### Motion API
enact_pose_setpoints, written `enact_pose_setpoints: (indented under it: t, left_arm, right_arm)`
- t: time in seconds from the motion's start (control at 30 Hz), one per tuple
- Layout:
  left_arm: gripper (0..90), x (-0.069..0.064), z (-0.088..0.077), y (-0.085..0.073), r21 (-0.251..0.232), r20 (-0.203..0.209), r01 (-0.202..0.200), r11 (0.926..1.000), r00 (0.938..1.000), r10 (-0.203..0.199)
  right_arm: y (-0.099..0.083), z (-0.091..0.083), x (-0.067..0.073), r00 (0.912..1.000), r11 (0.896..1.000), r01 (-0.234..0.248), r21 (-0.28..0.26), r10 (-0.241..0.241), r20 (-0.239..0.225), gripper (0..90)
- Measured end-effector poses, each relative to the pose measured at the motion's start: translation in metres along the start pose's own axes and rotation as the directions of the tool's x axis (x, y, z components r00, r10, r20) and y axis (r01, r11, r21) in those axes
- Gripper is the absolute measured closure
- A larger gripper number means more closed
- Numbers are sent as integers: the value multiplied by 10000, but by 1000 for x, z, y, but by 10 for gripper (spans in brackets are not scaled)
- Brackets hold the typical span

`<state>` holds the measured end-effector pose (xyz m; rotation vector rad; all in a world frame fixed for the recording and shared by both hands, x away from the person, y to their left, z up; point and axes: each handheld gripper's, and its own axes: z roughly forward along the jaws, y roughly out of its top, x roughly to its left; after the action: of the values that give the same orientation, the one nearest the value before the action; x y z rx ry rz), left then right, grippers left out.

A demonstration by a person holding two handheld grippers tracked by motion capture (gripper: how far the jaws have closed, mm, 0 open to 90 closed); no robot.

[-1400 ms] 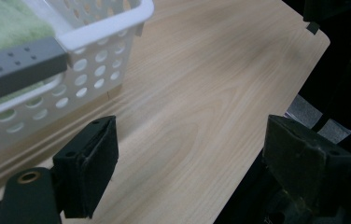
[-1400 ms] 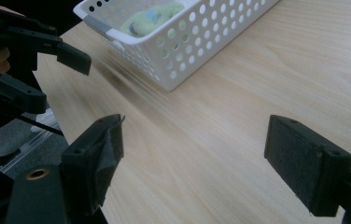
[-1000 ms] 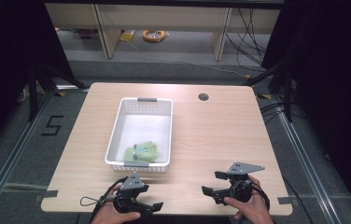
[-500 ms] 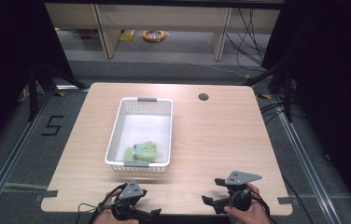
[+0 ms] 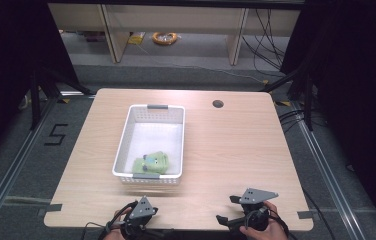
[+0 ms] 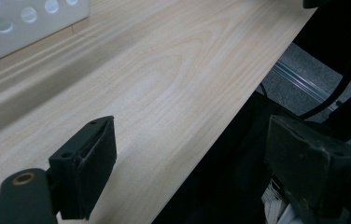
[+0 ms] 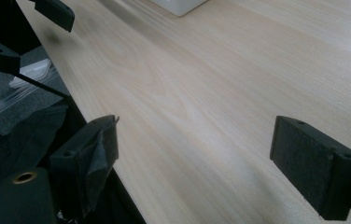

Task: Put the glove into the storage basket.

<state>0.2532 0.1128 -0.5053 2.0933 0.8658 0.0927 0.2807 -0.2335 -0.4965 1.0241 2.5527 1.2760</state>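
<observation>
Both pairs of fingers stand apart and hold nothing — the left gripper (image 5: 138,222) and right gripper (image 5: 232,216) sit at the near edge of the bench (image 5: 236,150). The green toy (image 5: 150,162) already lies in the white basket (image 5: 149,107), well apart from them — the work looks finished, or not yet begun.

We see a soft green toy (image 5: 150,163) lying slumped inside a white perforated basket (image 5: 124,140), at the basket's near end, resting against its front wall.
</observation>
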Motion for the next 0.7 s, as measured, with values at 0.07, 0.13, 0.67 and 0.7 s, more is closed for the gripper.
enact_pose_setpoints:
  t: [0.07, 0.13, 0.67, 0.7]
  left_arm:
    - [164, 2, -1, 0, 208, -84, -207, 9996, 9997, 209]
    - [164, 4, 0, 0, 263, -155, -259, 9993, 9995, 263]
    - [164, 4, 2, -1, 89, -122, 11, 10000, 9999, -10]
    - [164, 3, 3, -1, 5, -111, 298, 9996, 9995, -298]
  right_arm:
    - [-1, 2, 0, 9999, 10000, 90, -13, -90, -59, 161]
    - [-1, 2, 3, 9998, 9998, -105, 138, 108, -168, 161]
    - [-1, 2, -1, 9996, 9997, 229, 81, -230, 163, 161]
    - [-1, 2, -2, 9993, 9995, 295, 106, -298, 245, 162]
